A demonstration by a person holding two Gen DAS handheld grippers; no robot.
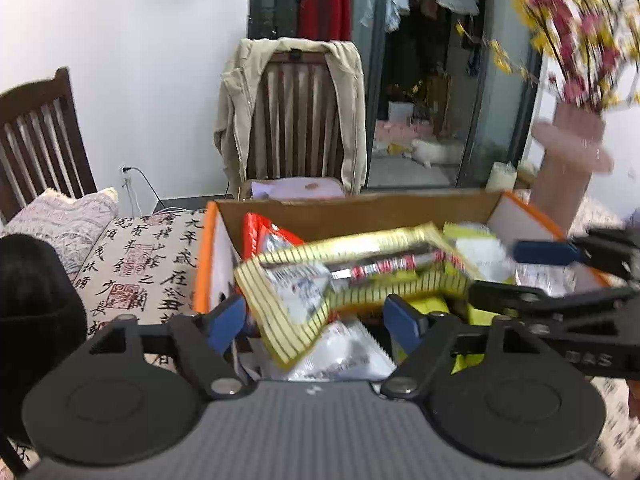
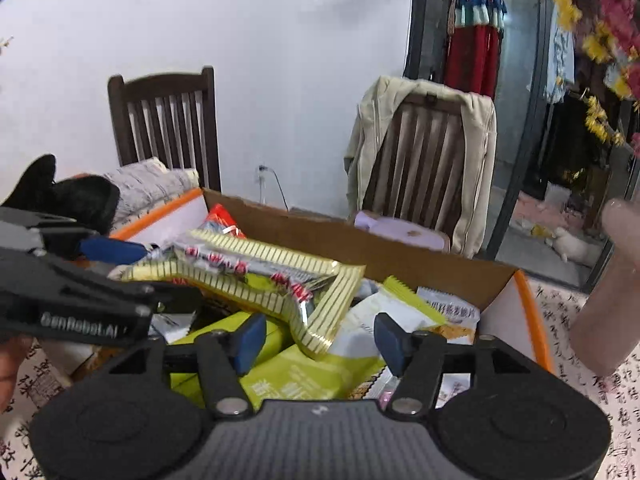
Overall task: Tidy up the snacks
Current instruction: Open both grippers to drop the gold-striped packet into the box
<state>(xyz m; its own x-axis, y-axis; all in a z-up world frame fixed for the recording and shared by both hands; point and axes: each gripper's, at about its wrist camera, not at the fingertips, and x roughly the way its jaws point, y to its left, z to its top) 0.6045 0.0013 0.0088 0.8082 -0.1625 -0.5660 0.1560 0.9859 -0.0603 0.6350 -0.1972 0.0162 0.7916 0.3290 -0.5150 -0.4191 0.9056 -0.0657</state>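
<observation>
Now both grippers are standing open over the snack box.

Left gripper (image 1: 316, 320) and right gripper (image 2: 320, 340) are hovering with jaws apart, pads gripping nothing; the gold-striped snack packet (image 1: 360, 272) is lying bent between them atop green packets (image 2: 312, 372) inside the orange-edged cardboard box (image 1: 348, 208), which is sitting on the calligraphy-print tablecloth (image 1: 152, 264).

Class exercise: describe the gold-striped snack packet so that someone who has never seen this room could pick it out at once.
Find the open cardboard box with orange edges on the calligraphy-print tablecloth. On top of its heap of snacks lies the gold-striped packet, long and bent. Only it has a gold border with thin dark stripes; its neighbours are green, white or red.
</observation>
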